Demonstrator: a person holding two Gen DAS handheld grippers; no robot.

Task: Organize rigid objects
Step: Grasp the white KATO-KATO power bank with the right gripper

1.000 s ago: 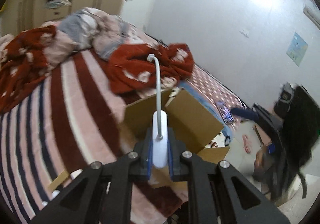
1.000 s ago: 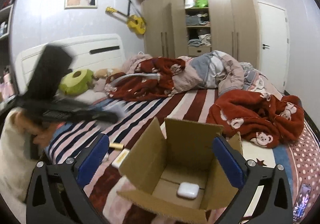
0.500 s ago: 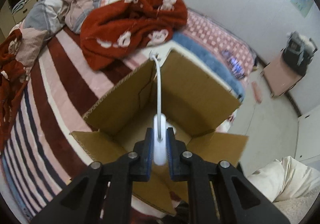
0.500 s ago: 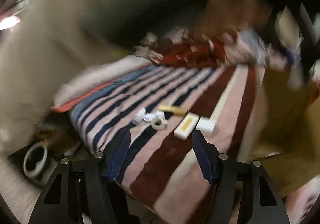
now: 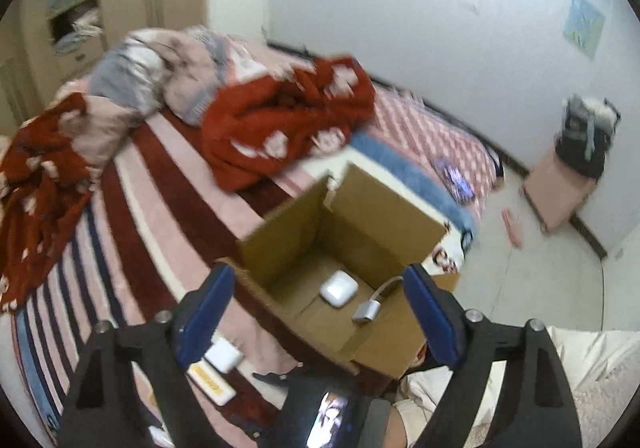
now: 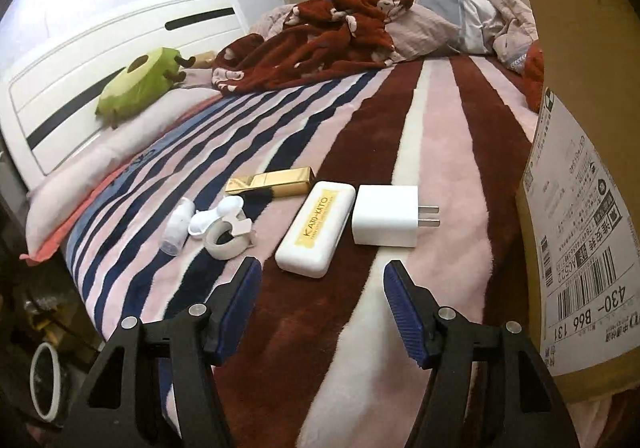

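Observation:
An open cardboard box (image 5: 384, 216) stands on the striped bed; its labelled side (image 6: 576, 208) fills the right of the right wrist view. Inside lie a white earbud case (image 5: 338, 288) and a white cable adapter (image 5: 370, 306). My left gripper (image 5: 320, 312) is open and empty above the box's near edge. My right gripper (image 6: 322, 302) is open and empty, low over the bed just short of a white KATO-KATO case (image 6: 316, 234) and a white charger plug (image 6: 388, 222). Beyond them lie a gold bar-shaped box (image 6: 270, 181), a tape roll (image 6: 226, 239), a white clip (image 6: 216, 216) and a small clear bottle (image 6: 176, 226).
Red and grey blankets (image 5: 280, 124) are piled at the far side of the bed. A green plush (image 6: 140, 80) leans by the white headboard (image 6: 100, 60). The bed's edge drops off at left (image 6: 80, 288). A phone (image 5: 452, 178) lies near the bed corner. A pink stool (image 5: 556, 200) stands on the floor.
My left gripper opened and let the white cable adapter go; it now lies in the box. My right gripper swung down and settled in front of the items on the bed.

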